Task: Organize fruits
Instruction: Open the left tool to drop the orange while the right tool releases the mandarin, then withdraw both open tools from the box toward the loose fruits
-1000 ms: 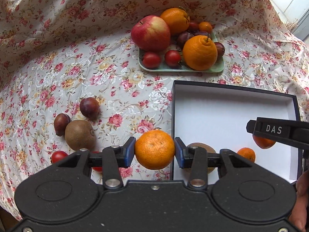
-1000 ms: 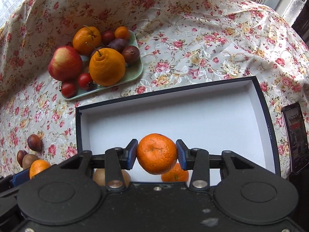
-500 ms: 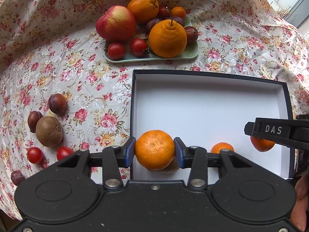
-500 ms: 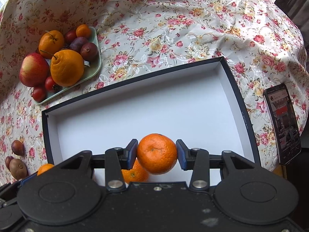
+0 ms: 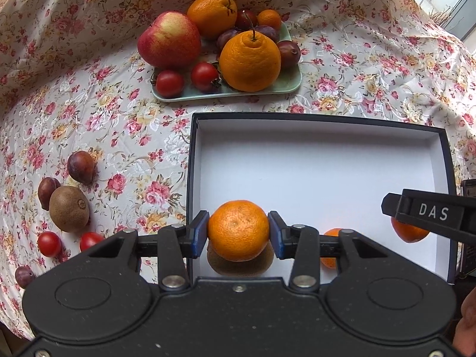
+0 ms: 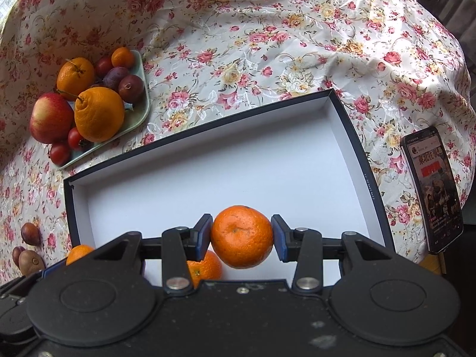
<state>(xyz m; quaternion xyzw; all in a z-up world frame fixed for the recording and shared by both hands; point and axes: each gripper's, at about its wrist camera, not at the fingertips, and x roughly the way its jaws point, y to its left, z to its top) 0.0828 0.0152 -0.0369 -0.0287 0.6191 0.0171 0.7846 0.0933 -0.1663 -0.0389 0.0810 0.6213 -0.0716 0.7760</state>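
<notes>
My left gripper (image 5: pixel 238 233) is shut on a mandarin (image 5: pixel 238 229), held above the near left corner of the white-lined box (image 5: pixel 327 139). A kiwi (image 5: pixel 226 264) lies in the box right under it, and another mandarin (image 5: pixel 330 233) rests beside it. My right gripper (image 6: pixel 241 238) is shut on a second mandarin (image 6: pixel 241 239) over the box's (image 6: pixel 208 136) near side, with a small mandarin (image 6: pixel 206 267) lying below it. In the left wrist view the right gripper's finger (image 5: pixel 428 212) shows at the right edge with its mandarin (image 5: pixel 409 233).
A green tray (image 5: pixel 285 86) behind the box holds an apple (image 5: pixel 169 43), oranges, plums and cherry tomatoes. On the floral cloth left of the box lie a kiwi (image 5: pixel 69 212), plums (image 5: pixel 81 166) and cherry tomatoes (image 5: pixel 49 244). A phone (image 6: pixel 431 190) lies right of the box.
Both grippers carried their mandarins to the right, over the box. The left one went from the cloth beside the box's edge to above the kiwi inside; both grips stayed the same.
</notes>
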